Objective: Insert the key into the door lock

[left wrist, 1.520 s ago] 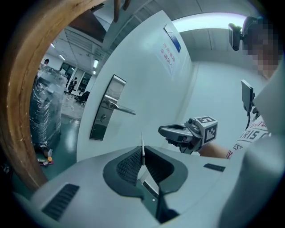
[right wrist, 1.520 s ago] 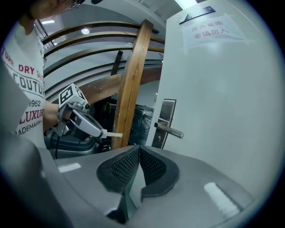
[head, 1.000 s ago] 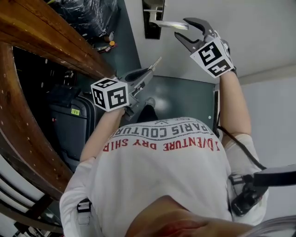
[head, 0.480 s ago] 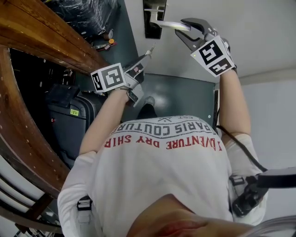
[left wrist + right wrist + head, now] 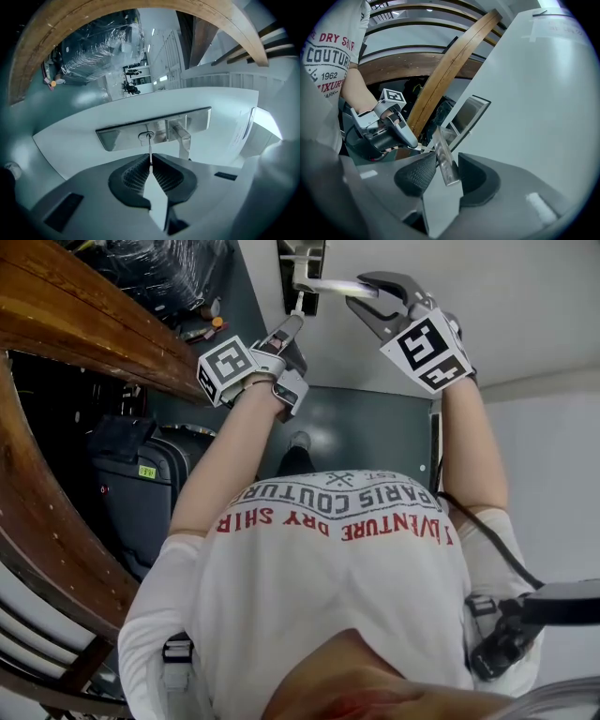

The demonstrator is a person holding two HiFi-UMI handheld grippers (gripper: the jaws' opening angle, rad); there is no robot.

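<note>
Far left there's a curved wooden rail (image 5: 84, 324) with a dark suitcase (image 5: 141, 493) tucked under it, and a plastic-wrapped bundle (image 5: 178, 268) on the floor further off.

Next over is the left gripper (image 5: 150, 164). Its jaws are squeezed together on the key (image 5: 150, 149), with the thin blade sticking straight out from between the pads. The blade is lined up with the keyhole (image 5: 146, 136) in the metal lock plate (image 5: 117, 138), and its tip sits right at the hole. I honestly can't tell whether it has gone in or is only touching the mouth.

Just right of the keyhole, the handle (image 5: 444, 157) sticks out of the same plate. The right gripper (image 5: 446, 164) is on it. Its jaws have just been closing and now sit clamped on the free end of the lever, one pad on either side. The two grippers are close together, left one a bit lower in the head view.

Right of all that it's just the plain white door (image 5: 525, 296).
</note>
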